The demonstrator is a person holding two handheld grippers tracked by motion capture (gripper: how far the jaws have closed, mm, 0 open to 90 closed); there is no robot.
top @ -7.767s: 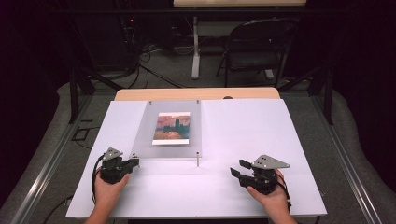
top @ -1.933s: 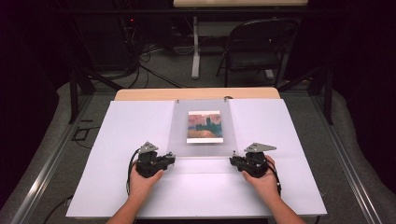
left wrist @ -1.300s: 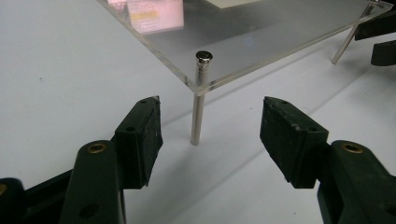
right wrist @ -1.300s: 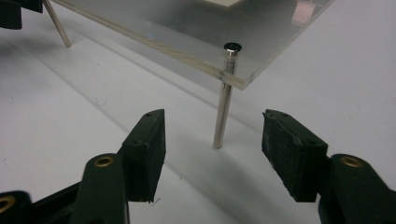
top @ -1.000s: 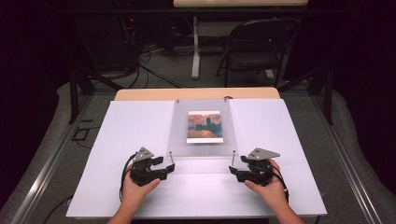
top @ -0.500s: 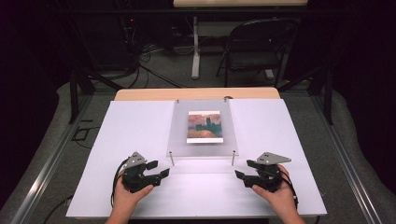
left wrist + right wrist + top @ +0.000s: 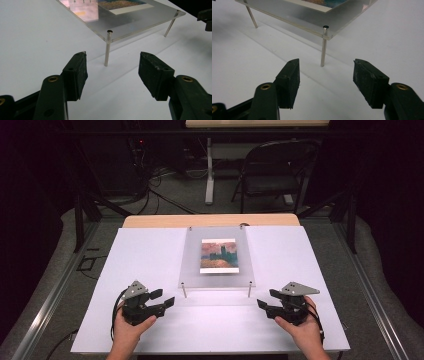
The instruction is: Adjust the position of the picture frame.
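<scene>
You are holding your left gripper (image 7: 165, 301) and right gripper (image 7: 263, 303) with jaws spread apart, empty, near the front legs of the clear acrylic frame (image 7: 192, 270) standing mid-table (image 7: 130, 255). The painted print (image 7: 218, 255) is lying under glare; its scene is staying too blurred to make out.

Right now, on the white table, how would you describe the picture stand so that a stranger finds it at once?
Look at the white table, at the middle of its far half. There a clear acrylic plate stands raised on thin metal legs, one at each near corner. A small painting print in orange and blue lies on it, the one coloured thing on the table, beyond the two black claws.
</scene>
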